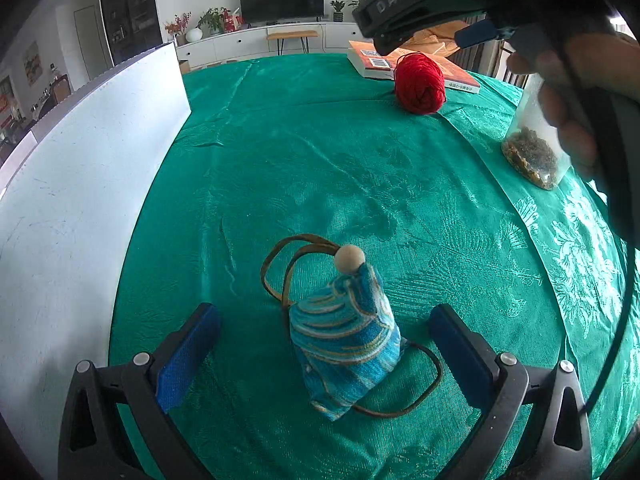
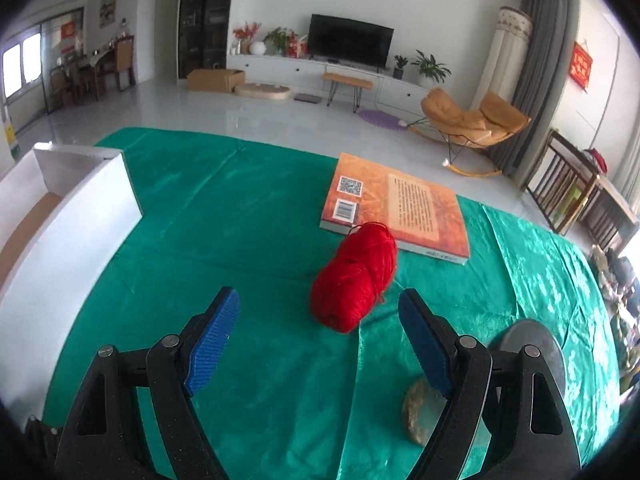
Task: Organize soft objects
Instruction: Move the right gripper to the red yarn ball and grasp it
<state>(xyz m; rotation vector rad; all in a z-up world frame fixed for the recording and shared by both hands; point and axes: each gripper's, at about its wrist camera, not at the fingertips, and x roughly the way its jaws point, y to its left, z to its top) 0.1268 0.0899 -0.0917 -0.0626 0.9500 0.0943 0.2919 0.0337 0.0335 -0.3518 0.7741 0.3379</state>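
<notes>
left gripper (image 1: 324,344): jaws spread wide, holding nothing; blue pads either side of the pouch, not touching it
pouch (image 1: 346,344): blue striped fabric, sits between the left fingers on the green tablecloth (image 1: 320,160), leaning a bit right; pale bead (image 1: 349,257) on top
cord (image 1: 424,384): brown loops beyond-left and to the near right of the pouch; part of it runs under the pouch, hidden
white box (image 1: 80,200): left of left gripper, only its outer wall shows there; cut off by frame edge
right gripper (image 2: 318,332): jaws apart, empty; in left view only its body and the hand show upper right, tips blurred
red yarn (image 2: 354,276): just ahead of the right fingertips, roughly centred between them, on the cloth; contact with pads not visible
jar (image 1: 536,148): clear, brownish contents at the bottom; top hidden behind the hand; in right view it sits under the right finger, mostly blocked
book (image 2: 396,208): orange cover, flat, just beyond the yarn; whether yarn touches it can't tell
background: TV, cabinet, chair far off
</notes>
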